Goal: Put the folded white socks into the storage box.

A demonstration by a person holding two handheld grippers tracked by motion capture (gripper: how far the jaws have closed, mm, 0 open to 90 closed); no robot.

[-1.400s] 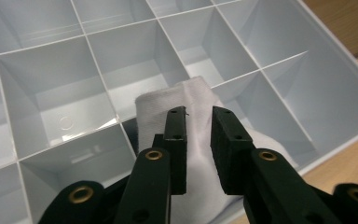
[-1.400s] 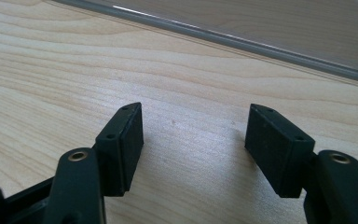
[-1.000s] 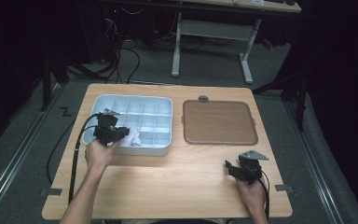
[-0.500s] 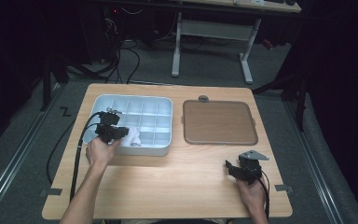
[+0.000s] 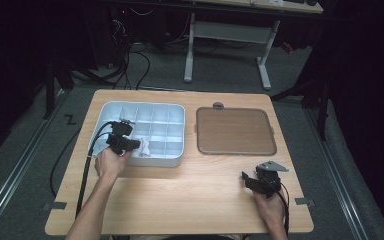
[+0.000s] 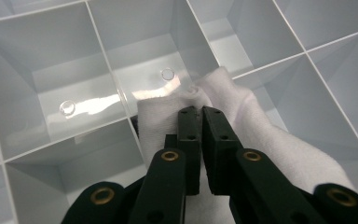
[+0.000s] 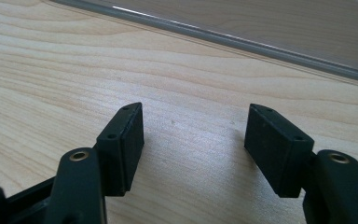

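The jaws of the left gripper (image 6: 200,112) had just been closing, and they stood pinched on a fold of the white cloth (image 6: 261,140), with only a thin seam of it between the pads. The cloth lay bunched in the near row of the divided tray (image 5: 177,112), draped over one of the thin partitions so that it spread into two compartments, toward the right of that row. From above, the left gripper (image 5: 139,145) reached in over the tray's near-left part.

The grip looked shallow to me: the pads held a small ridge near the cloth's edge, so a quick lift could let the fabric slide out and drop back across the dividers. The cloth's far part also hung over a partition (image 6: 256,70); pulled sideways instead of up, it might snag there and drag the light tray along the counter (image 5: 180,200), or tip its near rim. The jaw tips sat close to a divider as well, and pressing lower could wedge them against it.

The right gripper (image 7: 193,140) rested at the near-right of the counter with its jaws wide apart and nothing between them, just short of the brown tray (image 5: 235,131). It was well away from the divided tray, so nothing steadied that tray if the cloth caught.
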